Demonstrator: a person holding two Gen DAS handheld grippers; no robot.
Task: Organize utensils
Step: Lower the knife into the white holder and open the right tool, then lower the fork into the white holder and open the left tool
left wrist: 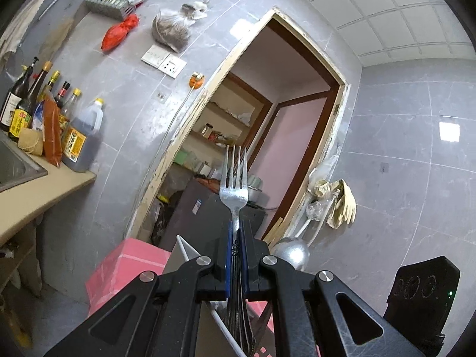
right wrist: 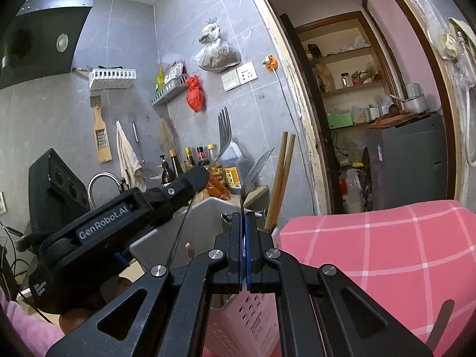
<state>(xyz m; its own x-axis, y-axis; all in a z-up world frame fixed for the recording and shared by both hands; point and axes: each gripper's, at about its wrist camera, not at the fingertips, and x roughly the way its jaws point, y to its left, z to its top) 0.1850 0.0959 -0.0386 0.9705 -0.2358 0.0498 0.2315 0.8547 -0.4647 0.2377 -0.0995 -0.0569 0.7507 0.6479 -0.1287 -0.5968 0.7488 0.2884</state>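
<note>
Both claws are clamped shut. Our left claw (left wrist: 236, 235) pinches the neck of a silver metal fork (left wrist: 234, 178), tines upright at centre frame. Our right claw (right wrist: 244, 223) grips a thin shiny metal blade (right wrist: 255, 172) rising above centre, beside two brown wooden chopsticks (right wrist: 281, 175) standing in a pink slotted plastic holder (right wrist: 250, 321).

Sauce bottles (left wrist: 35, 110) crowd back edge of counter (left wrist: 38, 196) beside sink (left wrist: 15, 166); red bag (right wrist: 195, 93), grater (right wrist: 102, 136), towel (right wrist: 128, 154) hang on wall
</note>
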